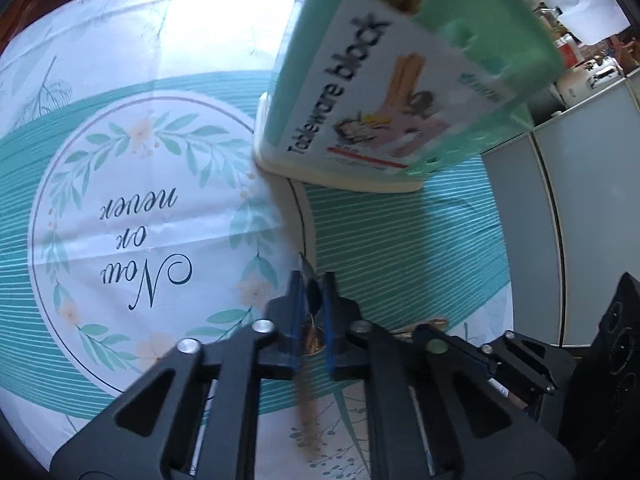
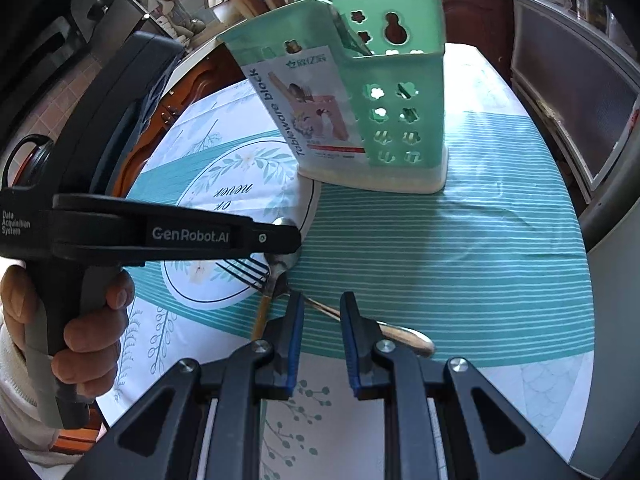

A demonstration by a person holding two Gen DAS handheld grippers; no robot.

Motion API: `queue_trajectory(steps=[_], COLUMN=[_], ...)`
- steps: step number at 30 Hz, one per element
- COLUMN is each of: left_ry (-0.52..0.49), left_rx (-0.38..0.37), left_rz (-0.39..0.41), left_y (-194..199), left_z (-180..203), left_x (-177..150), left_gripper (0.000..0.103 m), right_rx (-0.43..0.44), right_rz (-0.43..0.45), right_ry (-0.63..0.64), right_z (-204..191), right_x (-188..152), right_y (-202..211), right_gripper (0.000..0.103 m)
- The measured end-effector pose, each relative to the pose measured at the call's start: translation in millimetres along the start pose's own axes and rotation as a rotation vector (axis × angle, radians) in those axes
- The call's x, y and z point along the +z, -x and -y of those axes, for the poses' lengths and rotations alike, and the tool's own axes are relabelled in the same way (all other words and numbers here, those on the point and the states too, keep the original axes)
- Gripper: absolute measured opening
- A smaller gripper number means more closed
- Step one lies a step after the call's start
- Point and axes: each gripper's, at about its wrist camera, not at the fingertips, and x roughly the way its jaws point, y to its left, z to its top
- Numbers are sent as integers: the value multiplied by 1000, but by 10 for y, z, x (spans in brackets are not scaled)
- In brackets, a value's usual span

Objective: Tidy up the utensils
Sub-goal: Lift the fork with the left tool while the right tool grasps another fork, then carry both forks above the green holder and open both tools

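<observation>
Item: spoon [image 2: 280, 268], our left gripper [image 1: 311, 280] clamped on its neck, bowl just above the tablecloth [image 2: 440, 248], beside the dark fork [image 2: 246, 270]; long axis runs back toward us. Our right gripper [image 2: 322, 300] stands open and empty over another handle [image 2: 400, 334]. Destination: green holder [image 2: 384, 92], upright, ahead and slightly right of the left fingers; we judge the left arm moves next.

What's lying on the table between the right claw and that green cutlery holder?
In the right wrist view, only bare striped tablecloth lies between the right claw and the green cutlery holder; the spoon and fork sit leftward.
</observation>
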Motion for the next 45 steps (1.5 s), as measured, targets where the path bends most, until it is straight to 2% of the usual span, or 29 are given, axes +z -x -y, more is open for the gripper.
queue_trajectory(steps=[2,9,13,15,18,23,28,33,35,38,42,45], left_ry=[-20,17,75,112,168,242,265,252,246,228,196,155], left_rx=[16,-86,-113,-112,-109,-103,-102,-104,-106,-103,-101,-110], left_rz=[35,126,176,186,190,198,184,185,189,197,205,216], left_y=[108,672,991,1093,1177,1216,1096,1087,1094,1116,1174,1257], left_z=[44,-25,-243,-390,-605,-905,-1000,-961,-942,-885,-773,-629], left_x=[-44,-295,-442,-498,-588,-710,-751,-758,-757,-754,-740,-696], left_gripper=[0,0,0,0,0,0,0,0,0,0,0,0], right_rx=[13,11,34,48,40,-67,-239,-353,-376,-394,-333,-177], right_rz=[-27,-89,-88,-76,-65,-2,58,99,101,120,170,206], right_ry=[57,312,397,436,470,577,668,664,644,609,521,345], right_z=[-49,-308,-467,-552,-663,-909,-1109,-1253,-1288,-1278,-1170,-965], right_x=[15,105,189,214,217,87,-41,-61,-69,-24,56,212], right_y=[-37,-179,-241,-271,-319,-415,-567,-671,-710,-692,-412,3], right_gripper=[18,19,22,26,27,27,27,25,13,4,2,1])
